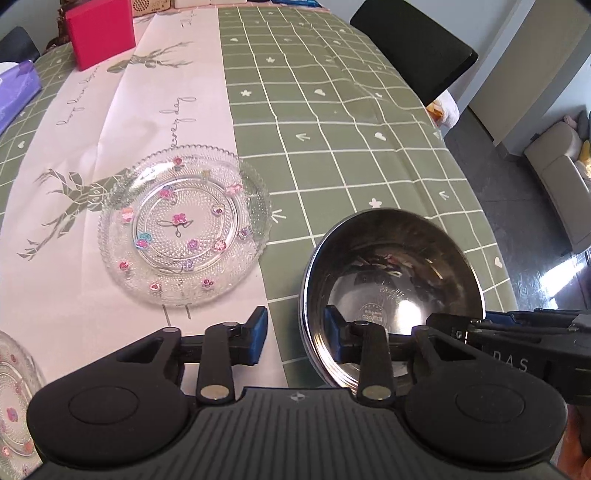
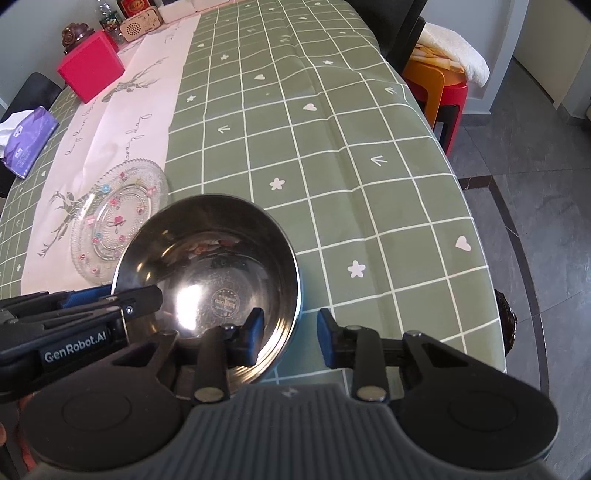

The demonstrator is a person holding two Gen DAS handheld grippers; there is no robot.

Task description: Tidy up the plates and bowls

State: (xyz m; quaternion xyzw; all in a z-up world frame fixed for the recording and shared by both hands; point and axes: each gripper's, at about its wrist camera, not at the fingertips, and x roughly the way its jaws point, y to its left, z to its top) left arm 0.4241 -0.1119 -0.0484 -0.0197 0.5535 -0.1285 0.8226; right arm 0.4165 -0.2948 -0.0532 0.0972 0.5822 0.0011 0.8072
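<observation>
A steel bowl [image 1: 391, 280] stands on the green checked tablecloth; it also shows in the right wrist view [image 2: 210, 251]. My left gripper [image 1: 295, 336] is open, with its right finger inside the bowl and its left finger outside the bowl's left rim. My right gripper [image 2: 290, 338] is open, with its left finger inside the bowl and its right finger outside the right rim. A clear glass plate [image 1: 184, 229] with coloured flower dots lies left of the bowl on the white runner, and shows in the right wrist view [image 2: 118, 218]. A second glass plate [image 1: 14, 391] shows at the lower left edge.
A red box [image 1: 99, 33] and a purple tissue pack [image 1: 14, 88] stand at the far left of the table. A black chair [image 1: 413, 48] is at the far right side. The table edge [image 2: 480, 229] drops off to the right, with orange and red stools [image 2: 439, 85] beyond.
</observation>
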